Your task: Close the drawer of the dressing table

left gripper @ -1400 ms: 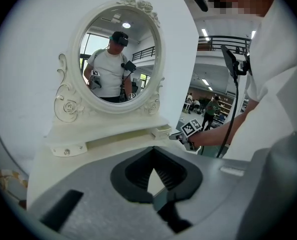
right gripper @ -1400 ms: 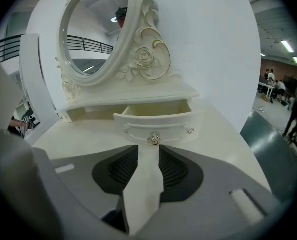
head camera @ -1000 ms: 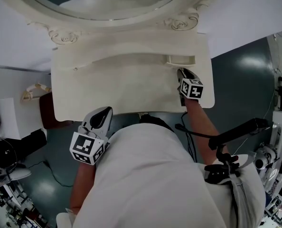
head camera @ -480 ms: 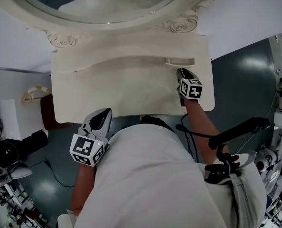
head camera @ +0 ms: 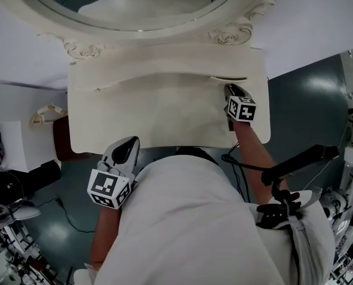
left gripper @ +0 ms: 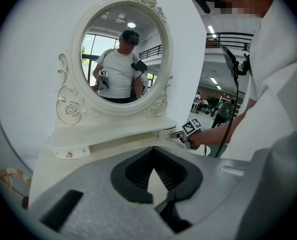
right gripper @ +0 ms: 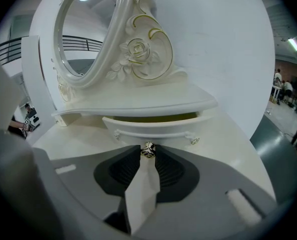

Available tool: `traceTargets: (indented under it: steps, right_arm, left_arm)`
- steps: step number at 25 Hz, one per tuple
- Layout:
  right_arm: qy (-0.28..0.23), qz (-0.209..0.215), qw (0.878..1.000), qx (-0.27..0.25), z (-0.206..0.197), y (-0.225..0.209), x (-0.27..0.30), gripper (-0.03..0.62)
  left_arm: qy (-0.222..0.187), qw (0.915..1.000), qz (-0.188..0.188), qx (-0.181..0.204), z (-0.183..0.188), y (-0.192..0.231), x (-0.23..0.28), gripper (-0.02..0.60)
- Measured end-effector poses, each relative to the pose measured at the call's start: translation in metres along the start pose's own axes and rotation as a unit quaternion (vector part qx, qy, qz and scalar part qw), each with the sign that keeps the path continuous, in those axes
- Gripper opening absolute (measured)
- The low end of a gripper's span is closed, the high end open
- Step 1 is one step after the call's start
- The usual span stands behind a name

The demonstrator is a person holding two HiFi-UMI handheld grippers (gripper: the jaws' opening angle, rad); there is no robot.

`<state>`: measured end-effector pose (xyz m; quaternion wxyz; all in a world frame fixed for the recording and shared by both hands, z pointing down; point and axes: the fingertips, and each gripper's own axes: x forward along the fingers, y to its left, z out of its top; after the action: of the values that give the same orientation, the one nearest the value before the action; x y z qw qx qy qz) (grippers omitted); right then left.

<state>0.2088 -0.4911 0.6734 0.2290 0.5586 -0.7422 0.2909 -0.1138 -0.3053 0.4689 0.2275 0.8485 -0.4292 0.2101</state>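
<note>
The cream dressing table (head camera: 153, 114) has a small drawer (head camera: 229, 78) under its raised shelf at the right. The drawer stands out only a narrow slit; in the right gripper view its front (right gripper: 153, 126) shows a thin dark gap above. My right gripper (head camera: 229, 90) points at the drawer. Its jaws have just been closing, and the fingertips of the right gripper (right gripper: 148, 153) now clamp the small metal knob (right gripper: 148, 148). My left gripper (head camera: 131, 140) hangs at the table's near edge, apart from the drawer. In its own view the left gripper (left gripper: 152, 168) has its tips together on nothing.
An oval mirror (head camera: 135, 5) in a carved frame rises behind the shelf. A dark red seat (head camera: 57, 140) stands left of the table. A black stand with cables (head camera: 295, 165) is at the right, over dark green floor (head camera: 307, 100). The person's white shirt (head camera: 188, 218) fills the foreground.
The drawer has slid inward, from clearly sticking out to a thin slit. My right gripper went forward with it on the knob. The left gripper has kept its place.
</note>
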Motion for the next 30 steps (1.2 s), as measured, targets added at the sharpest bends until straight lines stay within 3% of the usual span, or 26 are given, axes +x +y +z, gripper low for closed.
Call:
traceTargets:
  steps: [30]
  right_arm:
    - [-0.005,-0.010,1.000,-0.018,0.018,-0.005,0.019,0.091]
  left_arm:
    - [-0.005,0.9999,0.014,-0.008,-0.007,0.005,-0.013,0.003]
